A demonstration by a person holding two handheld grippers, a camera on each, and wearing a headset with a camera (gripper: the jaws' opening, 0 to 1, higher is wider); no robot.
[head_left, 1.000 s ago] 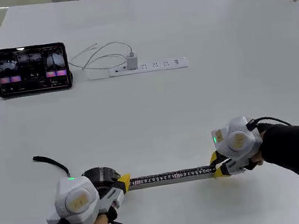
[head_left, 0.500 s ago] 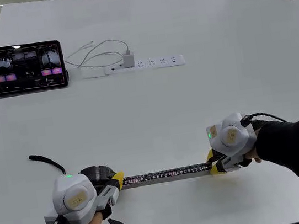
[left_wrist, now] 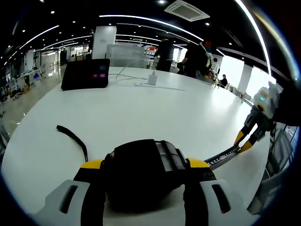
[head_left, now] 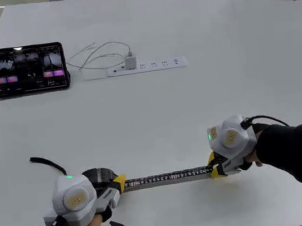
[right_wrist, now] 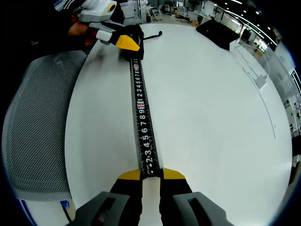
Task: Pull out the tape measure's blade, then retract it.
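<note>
Gripping the one tape measure [left_wrist: 141, 162] by its black case, your left gripper [head_left: 114, 184] is clamping it between both yellow-tipped jaws at the near left of the white table [head_left: 204, 94]. Your right gripper [right_wrist: 151, 175] is pinching the free end of the single blade [right_wrist: 141, 108], with its jaws closed on the tip. The blade is lying drawn out flat on the tabletop, running straight from the case to the right gripper with its numbers facing up. One black wrist strap [head_left: 47, 161] is trailing from the case across the table, away from you and to the left.

Beyond your two grippers, one tablet [head_left: 28, 69] is standing at the far left with its screen lit. One white power strip [head_left: 153, 65] is lying to its right, carrying one charger [head_left: 130, 62] with one white cable [head_left: 98, 56] looping out of it. All of these are sitting well apart from the blade, on its far side. In the right gripper view, one grey mesh chair [right_wrist: 33, 141] is showing at the table's edge, beside the blade's line.
</note>
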